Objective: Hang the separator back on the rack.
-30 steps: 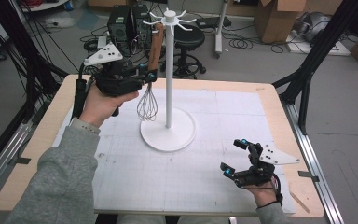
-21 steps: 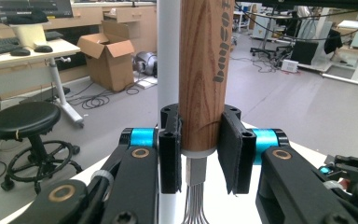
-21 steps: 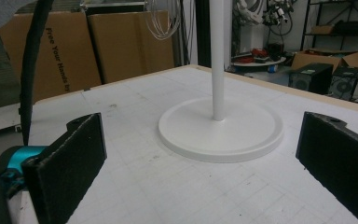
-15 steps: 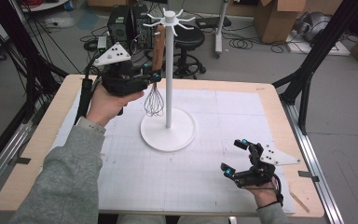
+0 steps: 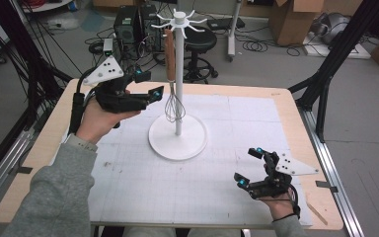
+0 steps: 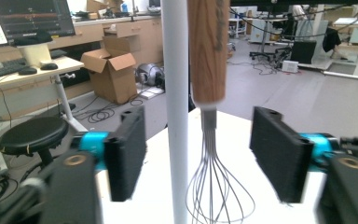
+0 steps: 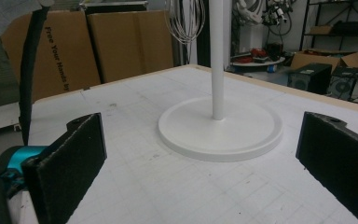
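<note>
While the left gripper (image 6: 198,158) had just spread off the hanging whisk (image 5: 170,74), its light wire loops looked springy; the stiff wooden handle suited gripping.

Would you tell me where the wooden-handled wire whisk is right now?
In the high view the wooden-handled wire whisk hangs from the white stand, just left of its pole, beside the open left gripper.

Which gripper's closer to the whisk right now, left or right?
Left. The left gripper sits right beside the whisk hanging on the white stand, its jaws just opened, apart from the handle. The right gripper rests far off, near the table's front right.
</note>
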Demonstrator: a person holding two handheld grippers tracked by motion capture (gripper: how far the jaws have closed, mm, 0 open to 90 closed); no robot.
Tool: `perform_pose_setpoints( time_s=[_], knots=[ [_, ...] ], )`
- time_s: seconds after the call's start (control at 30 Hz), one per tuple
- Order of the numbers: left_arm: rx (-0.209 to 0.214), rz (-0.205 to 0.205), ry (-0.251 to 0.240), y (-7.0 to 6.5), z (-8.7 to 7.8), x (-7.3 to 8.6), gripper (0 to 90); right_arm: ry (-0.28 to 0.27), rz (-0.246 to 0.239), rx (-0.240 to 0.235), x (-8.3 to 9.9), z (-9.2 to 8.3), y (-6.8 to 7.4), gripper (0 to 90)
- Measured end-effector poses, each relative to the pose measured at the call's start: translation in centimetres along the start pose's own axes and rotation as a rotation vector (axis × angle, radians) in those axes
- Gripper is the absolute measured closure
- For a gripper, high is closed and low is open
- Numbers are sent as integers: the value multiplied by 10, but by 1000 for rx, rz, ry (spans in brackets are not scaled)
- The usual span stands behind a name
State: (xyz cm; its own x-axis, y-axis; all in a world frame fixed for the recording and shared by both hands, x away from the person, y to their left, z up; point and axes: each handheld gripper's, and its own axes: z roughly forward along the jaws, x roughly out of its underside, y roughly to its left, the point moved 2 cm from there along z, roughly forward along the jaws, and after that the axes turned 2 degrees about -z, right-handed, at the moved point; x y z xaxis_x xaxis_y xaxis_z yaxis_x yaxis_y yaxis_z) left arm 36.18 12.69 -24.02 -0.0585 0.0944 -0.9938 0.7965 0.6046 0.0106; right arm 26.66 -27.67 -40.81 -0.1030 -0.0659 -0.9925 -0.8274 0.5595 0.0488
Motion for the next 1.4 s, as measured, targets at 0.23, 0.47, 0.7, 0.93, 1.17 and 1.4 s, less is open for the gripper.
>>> perform_pose_setpoints(
  time_s=[0.23,0.47,0.7,0.93,1.17,1.4],
  knots=[
    [-7,45,27,-3,-12,21,130,7,-1,-6,1,3,-1,7],
    [-11,29,3,-2,-23,36,84,9,-2,-10,1,5,-1,7],
    [-63,-13,34,5,-41,73,78,15,-2,-17,1,9,-1,7],
    [-110,-50,30,18,-59,100,77,20,-10,-22,0,12,-1,7],
    [-148,-80,43,27,-72,123,77,18,-7,-17,0,12,-2,7],
    [-196,-58,63,28,-91,141,77,17,-12,-14,-1,13,-2,7]
  ],
)
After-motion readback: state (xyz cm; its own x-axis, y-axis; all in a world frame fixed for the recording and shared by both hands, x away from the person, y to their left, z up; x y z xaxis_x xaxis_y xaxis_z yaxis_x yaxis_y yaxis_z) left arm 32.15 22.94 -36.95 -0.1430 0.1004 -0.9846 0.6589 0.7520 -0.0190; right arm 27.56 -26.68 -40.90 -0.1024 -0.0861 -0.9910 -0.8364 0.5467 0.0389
